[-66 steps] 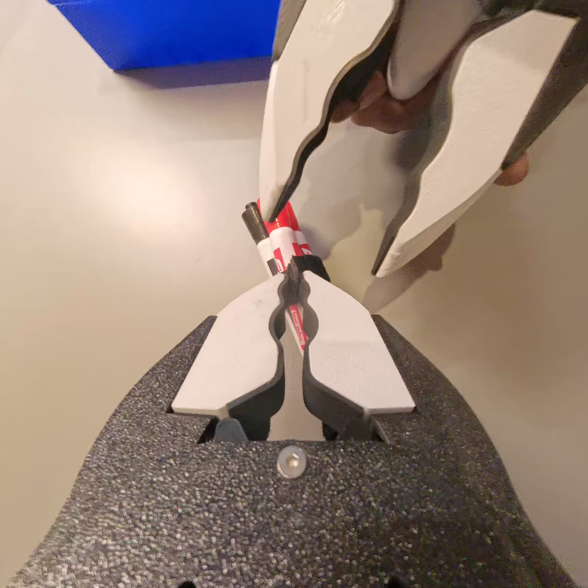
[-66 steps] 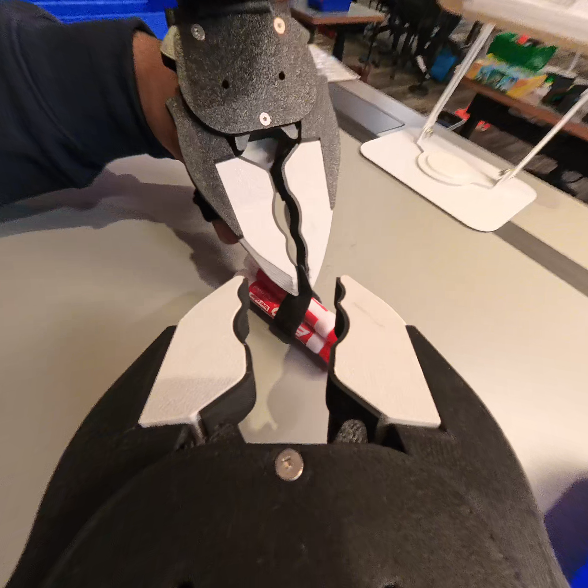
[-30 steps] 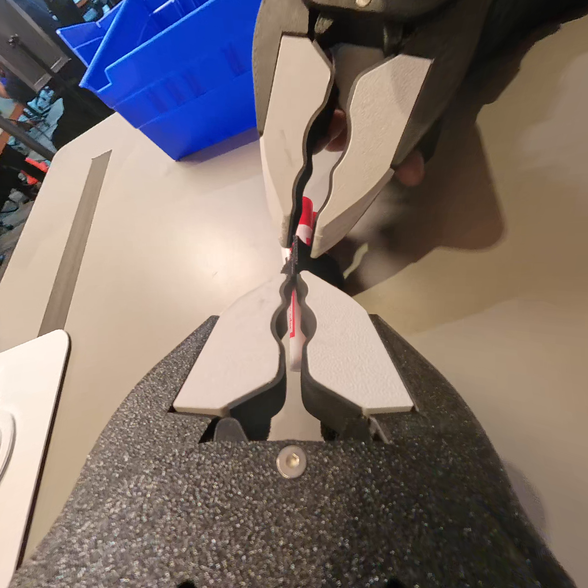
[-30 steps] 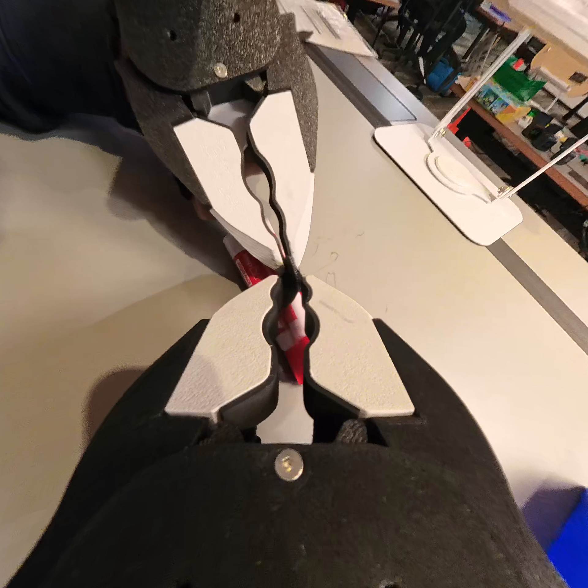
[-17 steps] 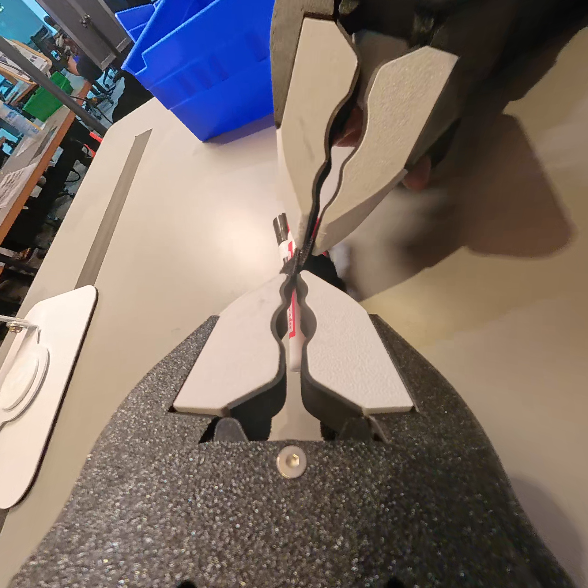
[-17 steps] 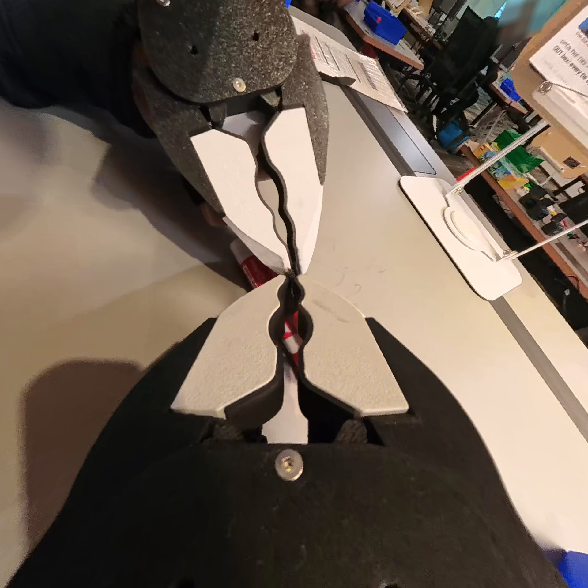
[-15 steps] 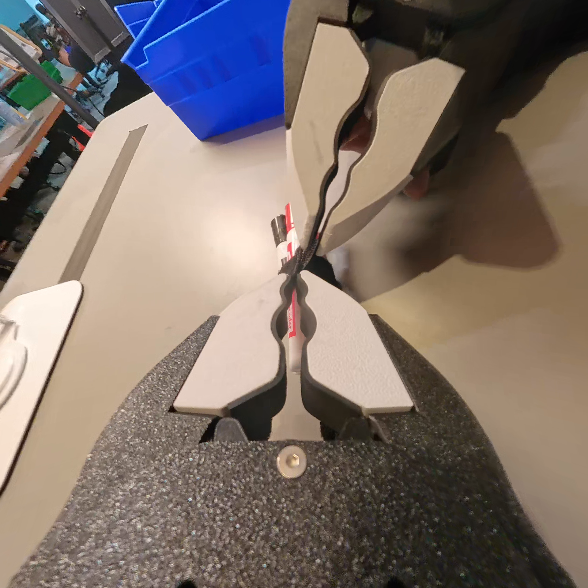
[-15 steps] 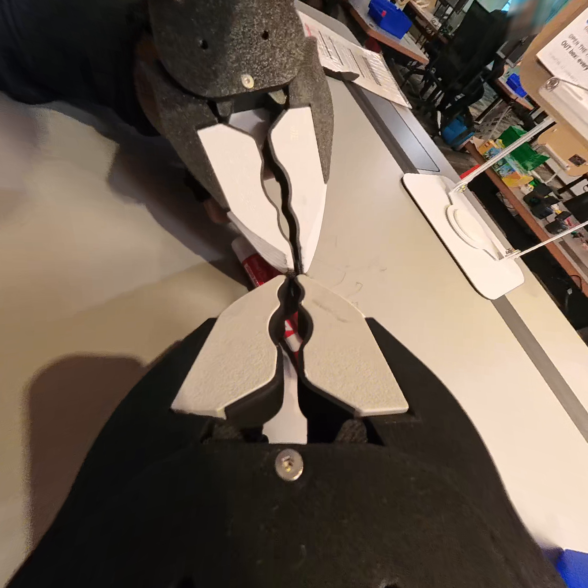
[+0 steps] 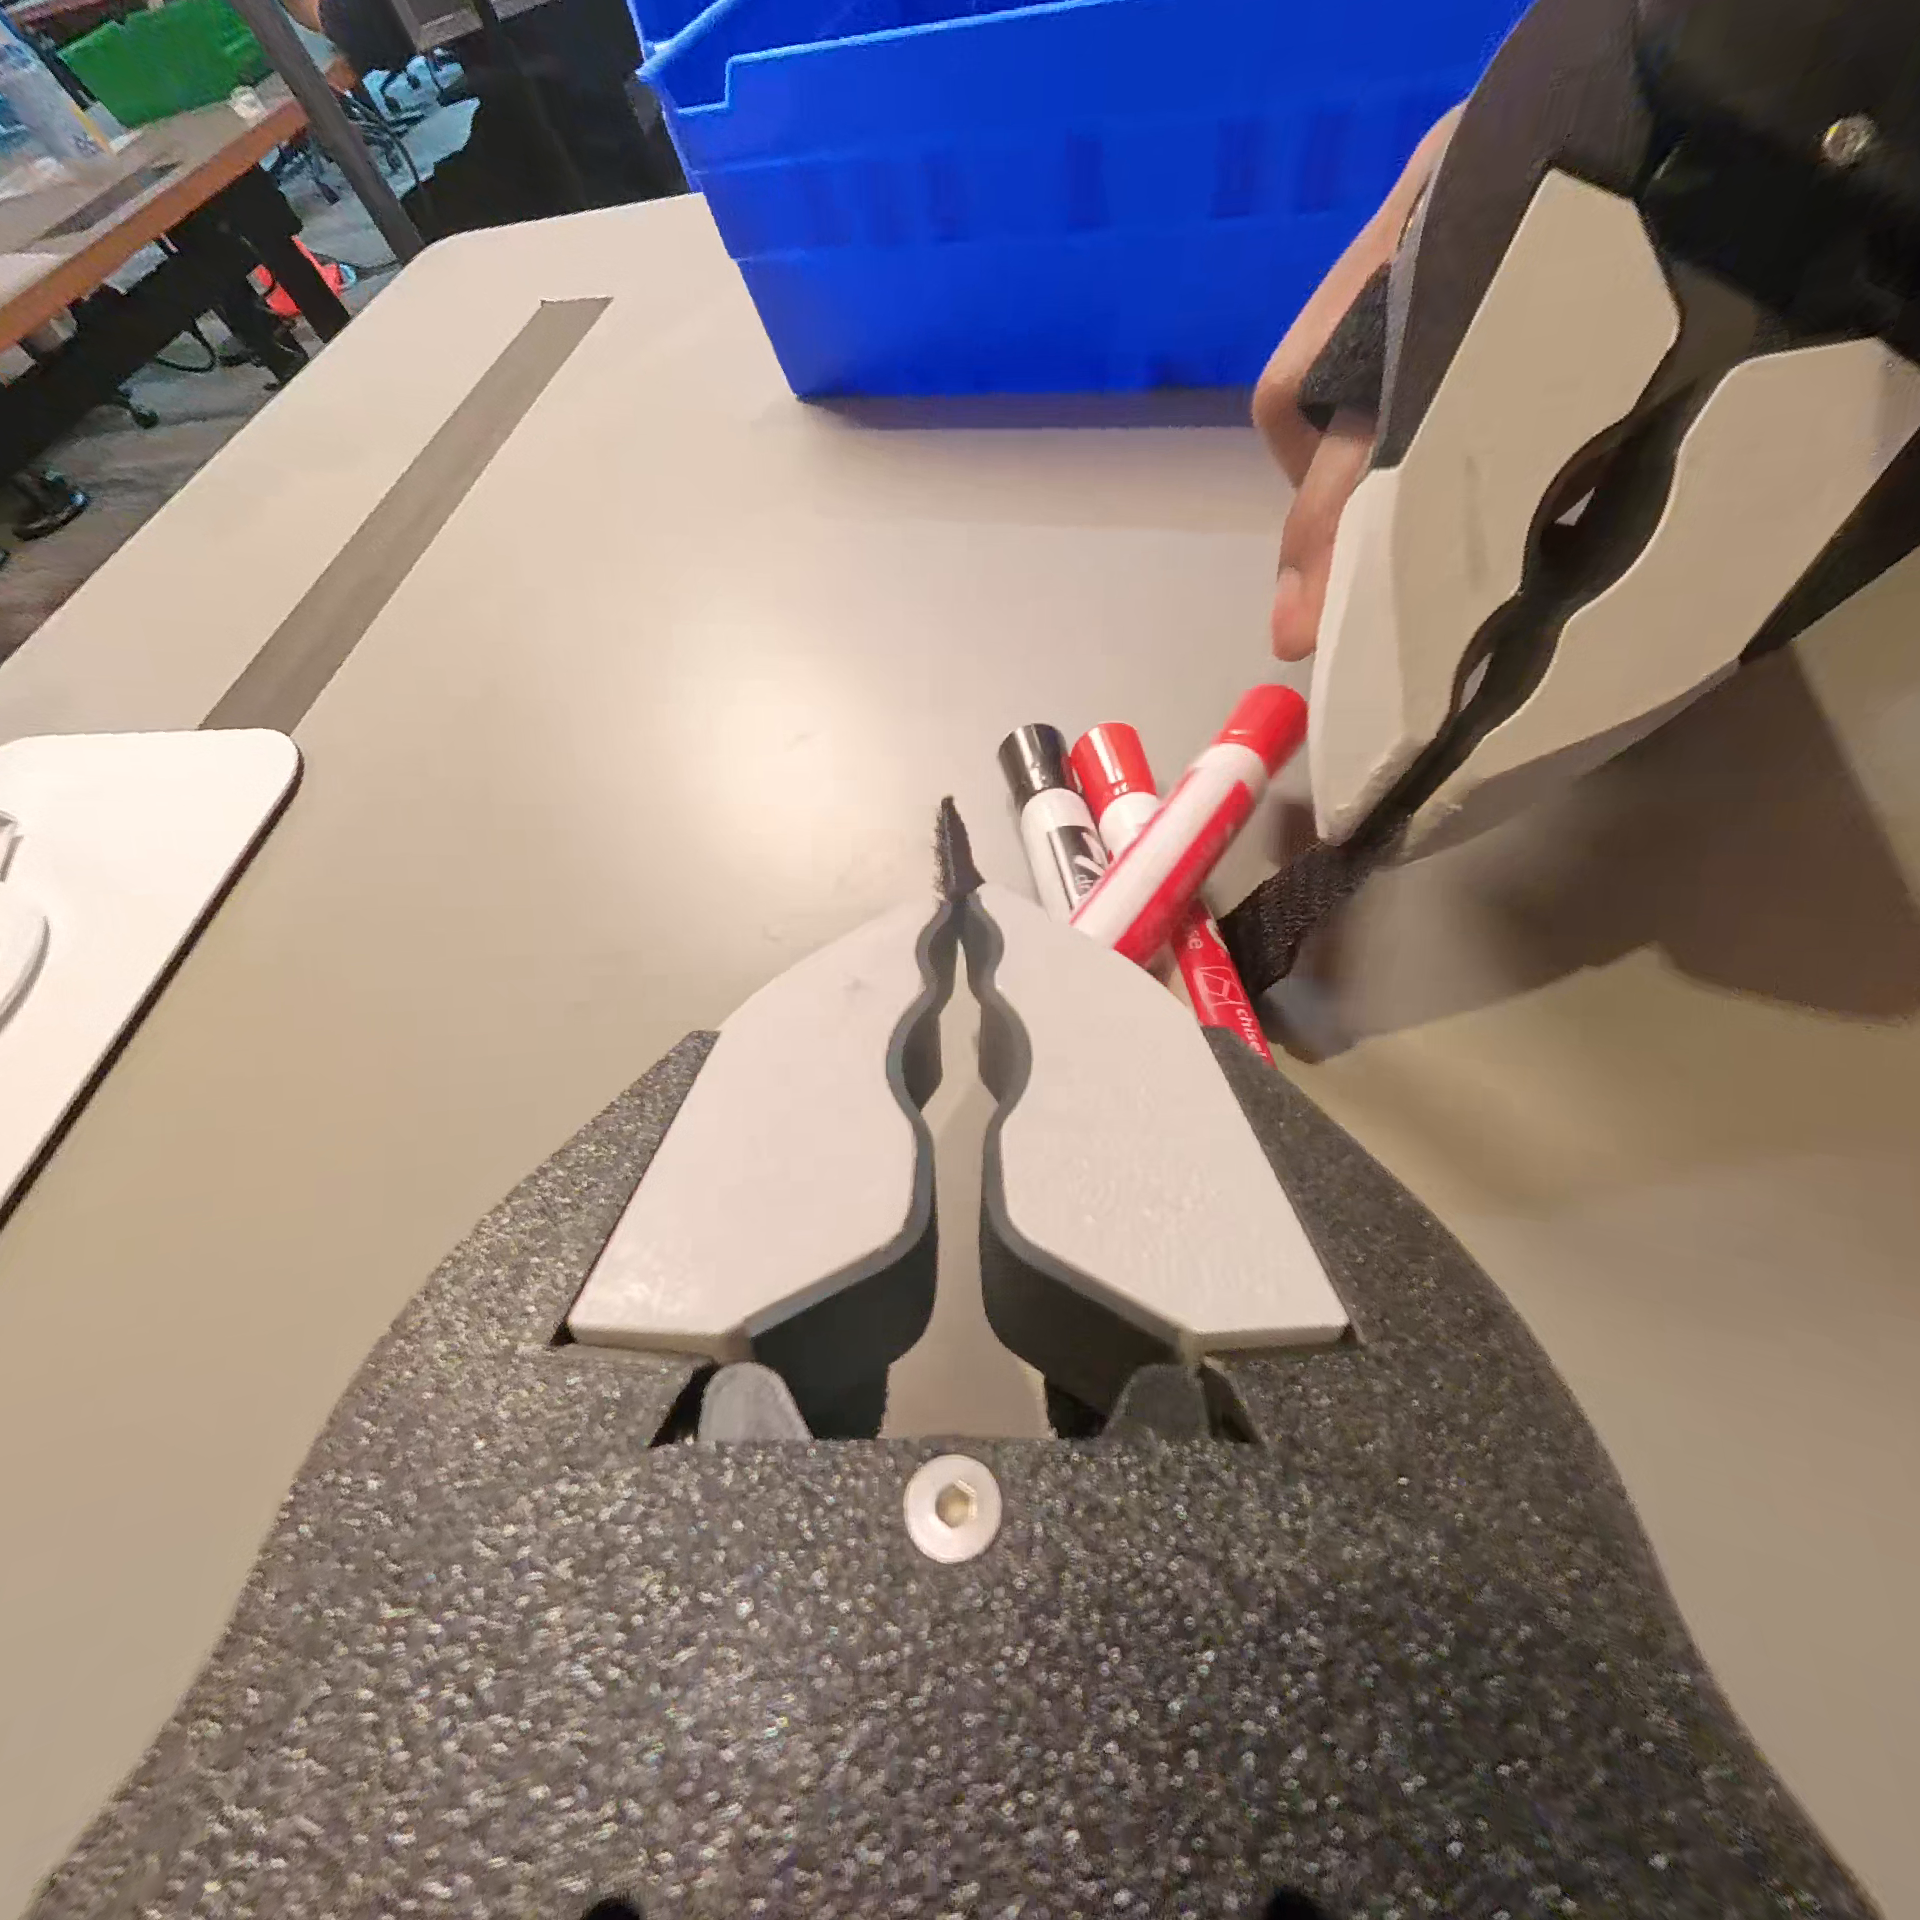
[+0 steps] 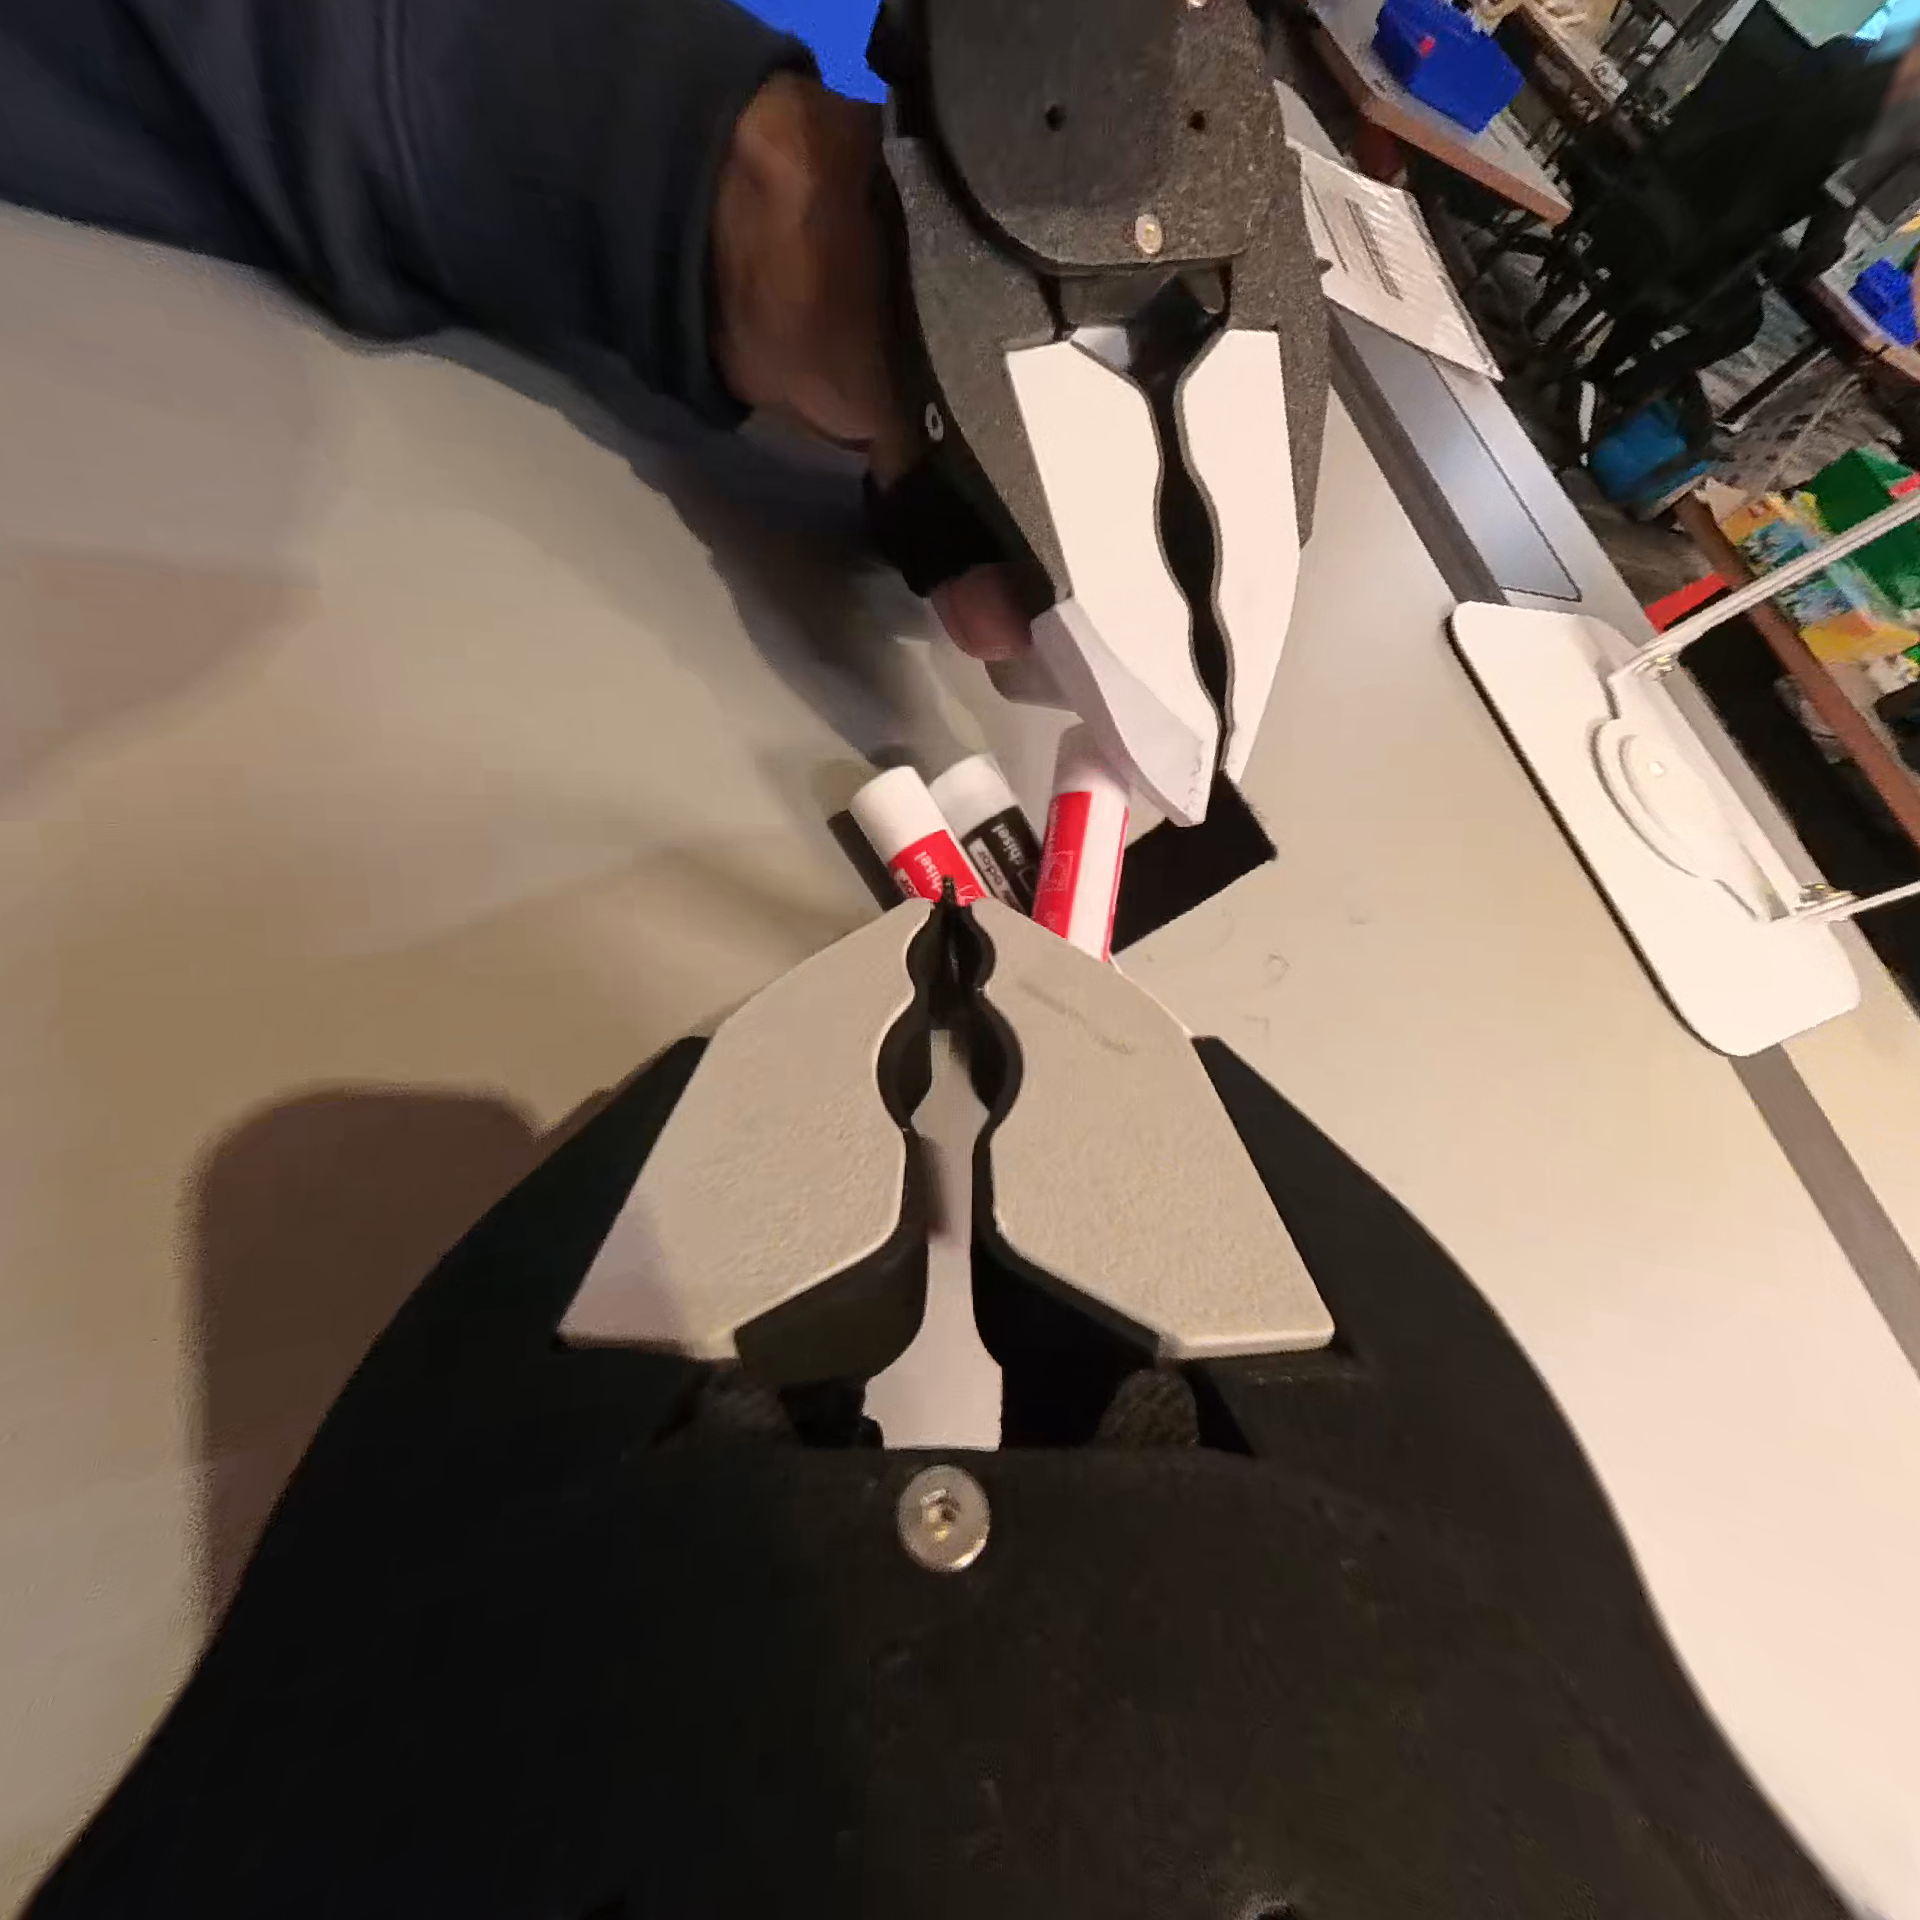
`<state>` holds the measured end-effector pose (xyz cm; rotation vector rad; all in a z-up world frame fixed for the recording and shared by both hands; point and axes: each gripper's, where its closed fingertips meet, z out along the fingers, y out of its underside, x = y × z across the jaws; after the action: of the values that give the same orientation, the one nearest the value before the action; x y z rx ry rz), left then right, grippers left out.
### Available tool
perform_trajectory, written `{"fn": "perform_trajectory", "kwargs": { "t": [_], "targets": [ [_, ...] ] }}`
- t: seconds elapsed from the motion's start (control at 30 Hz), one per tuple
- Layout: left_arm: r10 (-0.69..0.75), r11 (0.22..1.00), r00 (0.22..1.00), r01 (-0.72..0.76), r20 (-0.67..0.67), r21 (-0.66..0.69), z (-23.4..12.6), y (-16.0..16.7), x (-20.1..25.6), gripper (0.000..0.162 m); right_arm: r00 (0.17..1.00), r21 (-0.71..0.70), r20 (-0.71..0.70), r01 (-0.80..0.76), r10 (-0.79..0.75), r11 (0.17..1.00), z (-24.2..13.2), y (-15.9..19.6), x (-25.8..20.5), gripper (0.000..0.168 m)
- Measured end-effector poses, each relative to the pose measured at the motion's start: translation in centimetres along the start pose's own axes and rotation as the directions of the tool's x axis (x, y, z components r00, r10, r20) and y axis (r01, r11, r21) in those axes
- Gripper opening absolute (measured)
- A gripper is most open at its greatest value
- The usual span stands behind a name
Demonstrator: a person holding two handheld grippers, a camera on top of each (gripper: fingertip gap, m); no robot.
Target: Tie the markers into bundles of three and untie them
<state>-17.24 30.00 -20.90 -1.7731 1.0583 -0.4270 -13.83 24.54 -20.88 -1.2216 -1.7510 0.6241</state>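
Observation:
Three markers lie loose and fanned out on the table: one black-capped (image 9: 1042,821) and two red-capped (image 9: 1117,774) (image 9: 1205,810). Their white back ends show in the right wrist view (image 10: 987,821). A black strap (image 9: 1283,920) runs under them, opened out. My left gripper (image 9: 956,904) is shut on one end of the strap, which pokes out past its tips. My right gripper (image 10: 951,920) is shut on the other end. Each gripper also shows in the other's view, the right one (image 9: 1387,836) and the left one (image 10: 1210,790), with the strap (image 10: 1195,862) stretched between them.
A blue bin (image 9: 1039,208) stands at the back of the beige table (image 9: 623,675). A white stand base (image 9: 125,883) lies at the left, also seen in the right wrist view (image 10: 1662,831). A paper sheet (image 10: 1382,270) lies beyond. A person's dark sleeve (image 10: 416,156) reaches in. Spacing between my two grippers at the tips: around 7 cm.
The right gripper shut on the strap at the bundle. The two grippers then drew apart, the strap opened out, and the markers came loose and fanned out on the table.

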Motion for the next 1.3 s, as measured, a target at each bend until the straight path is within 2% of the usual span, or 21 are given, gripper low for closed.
{"fn": "perform_trajectory", "kwargs": {
  "t": [0.1, 0.2, 0.37, 0.5, 0.6, 0.7, 0.8, 0.87, 1.0, 1.1, 1.2, 1.3],
  "targets": [
    [-0.012, 1.0, 1.0, 0.012, -0.005, -0.016, 0.1, 0.2, -0.1, 0.002, 0.999, 0.005, 0.014, -0.036, 0.036, 0.999, -0.1, 0.0, 0.0, 0.003],
    [-0.038, 0.998, 0.999, 0.037, -0.003, -0.06, 0.2, 0.9, -0.2, 0.004, 0.998, -0.033, 0.035, -0.059, 0.06, 0.998, -0.1, 0.4, -0.1, 0.021],
    [-0.099, 0.993, 0.995, 0.101, 0.033, -0.061, -0.4, 1.3, -1.3, 0.017, 0.976, -0.176, 0.087, -0.182, 0.199, 0.968, -0.5, 2.0, -0.3, 0.05],
    [-0.109, 0.992, 0.993, 0.111, 0.053, -0.052, -0.8, 1.4, -1.8, 0.02, 0.961, -0.33, 0.085, -0.223, 0.265, 0.917, -1.1, 4.1, -0.7, 0.063],
    [-0.116, 0.991, 0.991, 0.12, 0.071, -0.051, -0.9, 1.5, -2.2, 0.02, 0.928, -0.458, 0.087, -0.286, 0.362, 0.842, -1.8, 6.4, -1.8, 0.061],
    [-0.114, 0.992, 0.991, 0.118, 0.074, -0.054, -0.9, 1.6, -2.2, 0.02, 0.903, -0.486, 0.029, -0.361, 0.428, 0.796, -2.5, 6.9, -1.5, 0.018],
    [-0.11, 0.992, 0.991, 0.114, 0.076, -0.062, -0.8, 1.6, -2.2, 0.02, 0.888, -0.517, 0.035, -0.376, 0.458, 0.769, -3.5, 6.8, -2.7, 0.018],
    [-0.11, 0.991, 0.991, 0.115, 0.076, -0.063, -0.8, 1.6, -2.2, 0.02, 0.888, -0.486, 0.037, -0.385, 0.459, 0.784, -4.6, 5.6, -3.2, 0.018],
    [-0.114, 0.991, 0.99, 0.119, 0.078, -0.061, -0.8, 1.6, -2.2, 0.019, 0.868, -0.347, -0.017, -0.471, 0.496, 0.811, -10.4, 1.3, -0.6, 0.018],
    [-0.112, 0.991, 0.991, 0.117, 0.079, -0.066, -0.8, 1.7, -2.2, 0.019, 0.835, -0.268, -0.207, -0.549, 0.509, 0.792, -17.6, 1.1, 4.9, 0.018],
    [-0.102, 0.991, 0.992, 0.108, 0.079, -0.078, -0.6, 1.8, -2.1, 0.018, 0.723, -0.262, -0.44, -0.67, 0.532, 0.694, -24.3, 6.1, 9.9, 0.018],
    [-0.088, 0.992, 0.993, 0.095, 0.079, -0.088, -0.5, 1.9, -2.0, 0.018, 0.619, -0.325, -0.539, -0.779, 0.572, 0.537, -26.5, 13.2, 10.9, 0.018]
  ]
}}
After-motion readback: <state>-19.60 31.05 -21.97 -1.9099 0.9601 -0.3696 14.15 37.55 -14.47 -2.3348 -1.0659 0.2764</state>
